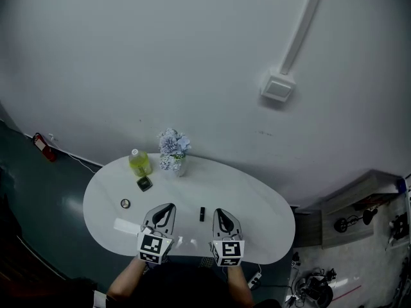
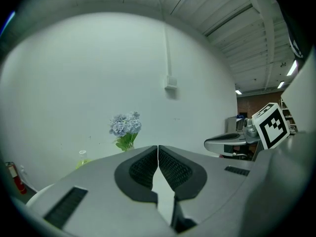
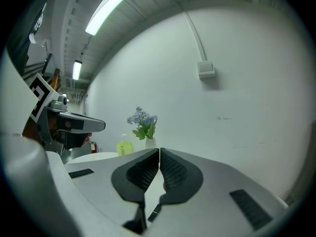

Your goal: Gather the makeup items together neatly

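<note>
The left gripper (image 2: 158,147) has its jaws pressed together tip to tip with nothing between the ribbed pads, and the right gripper (image 3: 159,151) is the same, closed on nothing. Both are held above the near edge of the white oval table (image 1: 257,204), side by side and apart from each other, pointing toward the wall (image 1: 192,56). A slim black tube (image 1: 201,214), probably a lipstick, lies on the tabletop between the two grippers, touching neither; in the right gripper view it shows below the closed jaws. Farther left sit a small dark square compact (image 1: 144,184) and a small round item (image 1: 125,203), too small to identify. These three are well apart from one another. At the far edge a yellow-green bottle (image 1: 140,163) stands just beside a vase of pale blue flowers (image 1: 173,151). The right half of the table is bare, and open tabletop lies between the scattered items.
</note>
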Demonstrator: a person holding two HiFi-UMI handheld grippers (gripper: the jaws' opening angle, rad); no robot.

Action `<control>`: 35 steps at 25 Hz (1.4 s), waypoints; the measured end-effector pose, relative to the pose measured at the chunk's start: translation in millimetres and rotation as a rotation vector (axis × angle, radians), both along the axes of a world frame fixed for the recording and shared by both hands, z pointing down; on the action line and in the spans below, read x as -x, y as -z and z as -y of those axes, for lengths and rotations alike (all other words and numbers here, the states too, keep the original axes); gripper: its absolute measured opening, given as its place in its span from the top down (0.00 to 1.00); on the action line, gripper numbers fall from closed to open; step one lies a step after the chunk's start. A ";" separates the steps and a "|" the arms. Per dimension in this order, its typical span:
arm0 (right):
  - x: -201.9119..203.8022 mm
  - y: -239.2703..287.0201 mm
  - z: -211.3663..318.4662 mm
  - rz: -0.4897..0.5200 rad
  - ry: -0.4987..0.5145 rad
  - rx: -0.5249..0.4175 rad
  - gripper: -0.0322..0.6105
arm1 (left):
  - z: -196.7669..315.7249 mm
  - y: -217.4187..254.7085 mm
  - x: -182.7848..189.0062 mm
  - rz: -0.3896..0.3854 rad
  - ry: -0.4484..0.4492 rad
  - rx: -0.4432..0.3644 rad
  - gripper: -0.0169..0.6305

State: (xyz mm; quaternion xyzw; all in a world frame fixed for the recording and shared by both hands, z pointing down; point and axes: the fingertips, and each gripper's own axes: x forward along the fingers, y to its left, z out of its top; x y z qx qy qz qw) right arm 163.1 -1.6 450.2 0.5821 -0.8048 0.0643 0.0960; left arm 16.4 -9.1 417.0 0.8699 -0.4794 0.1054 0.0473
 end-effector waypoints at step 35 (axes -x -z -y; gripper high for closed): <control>292.0 -43.2 22.4 -0.047 0.640 0.099 0.89 | -53.9 -50.9 274.2 -0.026 0.603 0.099 0.94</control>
